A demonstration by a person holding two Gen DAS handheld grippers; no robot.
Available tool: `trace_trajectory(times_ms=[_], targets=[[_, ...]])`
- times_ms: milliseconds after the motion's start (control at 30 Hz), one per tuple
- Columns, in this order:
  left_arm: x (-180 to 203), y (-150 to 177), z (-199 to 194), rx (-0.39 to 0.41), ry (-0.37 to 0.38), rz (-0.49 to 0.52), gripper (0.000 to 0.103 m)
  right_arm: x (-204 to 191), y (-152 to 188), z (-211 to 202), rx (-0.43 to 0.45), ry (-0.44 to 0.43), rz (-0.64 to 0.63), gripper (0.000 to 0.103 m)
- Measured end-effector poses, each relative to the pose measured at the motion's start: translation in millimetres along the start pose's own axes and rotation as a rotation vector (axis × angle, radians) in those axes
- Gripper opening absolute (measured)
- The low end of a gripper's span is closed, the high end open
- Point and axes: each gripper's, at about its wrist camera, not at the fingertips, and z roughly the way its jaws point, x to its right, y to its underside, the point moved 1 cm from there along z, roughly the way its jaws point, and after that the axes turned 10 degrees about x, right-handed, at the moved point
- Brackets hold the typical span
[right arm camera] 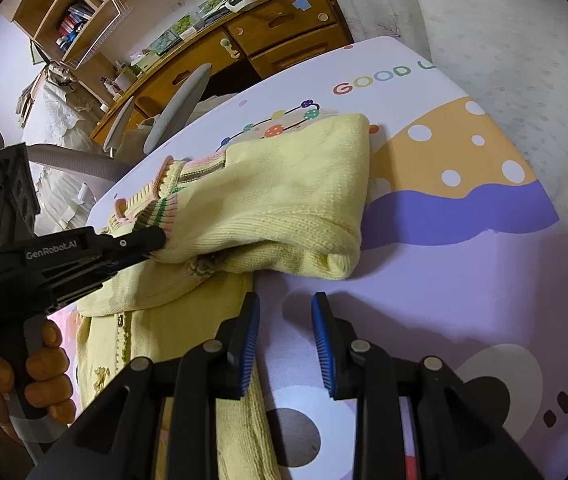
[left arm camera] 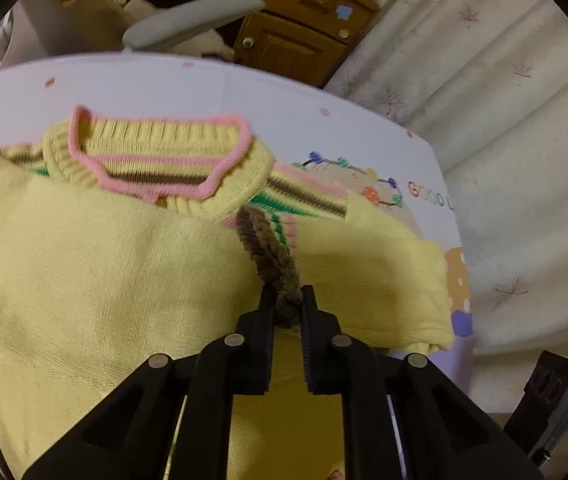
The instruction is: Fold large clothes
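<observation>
- Sweater (left arm camera: 96, 248): pale yellow knit, lies on the table (right arm camera: 464, 280), partly folded; sleeve doubled over the body, soft rounded fold edge on the right side.
- Collar (left arm camera: 156, 152): ribbed yellow, wavy pink trim, opening faces away from the left camera; brown, green and pink stripes show just under it.
- Brown cuff (left arm camera: 272, 264): fuzzy ribbed band, bunched, runs from the stripes down into the left gripper (left arm camera: 287, 312).
- Left gripper: black toothed fingers pinched shut on the brown cuff, fabric filling the gap between them. In the right view it reaches in from the left, tips buried in the sweater fold (right arm camera: 140, 240); a hand (right arm camera: 40, 376) wraps its handle.
- Right gripper (right arm camera: 286, 344): fingers with blue ridged pads spread apart, nothing between them, hovering over bare table just beside the sweater's lower edge; left finger overlaps the yellow hem.
- Table: smooth glossy top, cartoon print, lilac, orange with white dots, purple wave, "GOOD" lettering.
- Beyond: grey chair (right arm camera: 176, 104), wooden drawers (right arm camera: 284, 28), pale curtain (left arm camera: 504, 120) with a leaf pattern.
</observation>
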Motion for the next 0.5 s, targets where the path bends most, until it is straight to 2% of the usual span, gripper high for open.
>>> trace_trajectory(times_ms=[167, 333, 500], targets=[[18.3, -19.1, -34.2, 0.079, 0.059, 0.034, 0.009, -0.6, -4.6, 3.5, -0.008, -0.019, 0.032, 0.027], [33.3, -44.6, -73.9, 0.185, 0.115, 0.062, 0.009, -4.5, -13.9, 9.1, -0.002, -0.088, 0.108, 0.027], [34.3, -65.5, -110.0, 0.278, 0.128, 0.074, 0.009, -10.2, -20.3, 15.8, 0.01, -0.104, 0.168, 0.03]])
